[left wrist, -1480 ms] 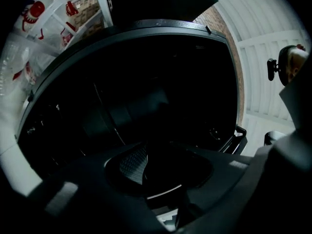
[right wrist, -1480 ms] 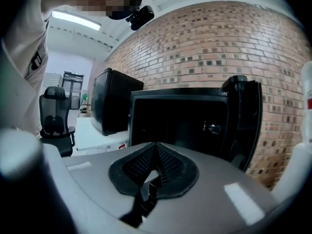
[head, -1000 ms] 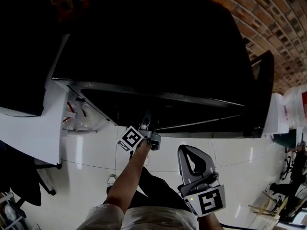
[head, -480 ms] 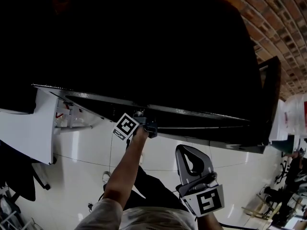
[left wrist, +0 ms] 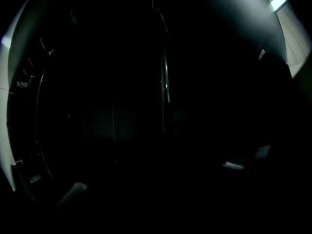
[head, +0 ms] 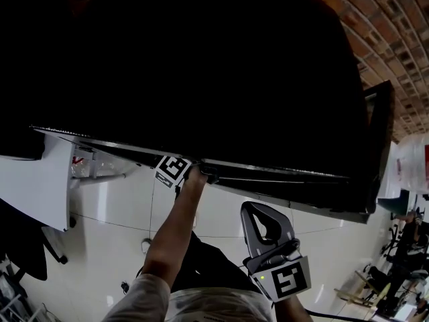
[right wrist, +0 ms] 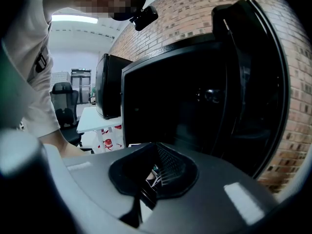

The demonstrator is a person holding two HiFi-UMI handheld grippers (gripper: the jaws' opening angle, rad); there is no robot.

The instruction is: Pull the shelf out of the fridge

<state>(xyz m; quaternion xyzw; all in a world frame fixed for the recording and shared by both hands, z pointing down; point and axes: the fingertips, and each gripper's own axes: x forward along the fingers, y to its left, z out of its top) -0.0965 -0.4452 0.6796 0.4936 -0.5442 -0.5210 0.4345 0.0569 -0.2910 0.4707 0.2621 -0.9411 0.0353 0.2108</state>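
Observation:
The black fridge (head: 201, 79) fills the top of the head view, its door (head: 379, 146) swung open at the right. Thin pale shelf edges (head: 275, 174) run along its open front. My left gripper (head: 203, 173) reaches into that opening at the shelf edges, with its marker cube just outside. Its jaws are closing to shut, and the dark hides whether the shelf is between them. The left gripper view is nearly black, with one faint bright edge (left wrist: 166, 82). My right gripper (head: 260, 212) hangs near my body, shut and empty, facing the fridge (right wrist: 185, 96).
A white table (head: 40, 186) stands left of the fridge, with small red-marked things (head: 82, 161) at its edge. White tiled floor (head: 120, 227) lies below. A brick wall (head: 395, 39) runs behind at the right. An office chair (right wrist: 63, 101) stands farther off.
My left arm has stretched farther forward and the left gripper has gone deeper into the fridge opening. The right gripper has barely shifted.

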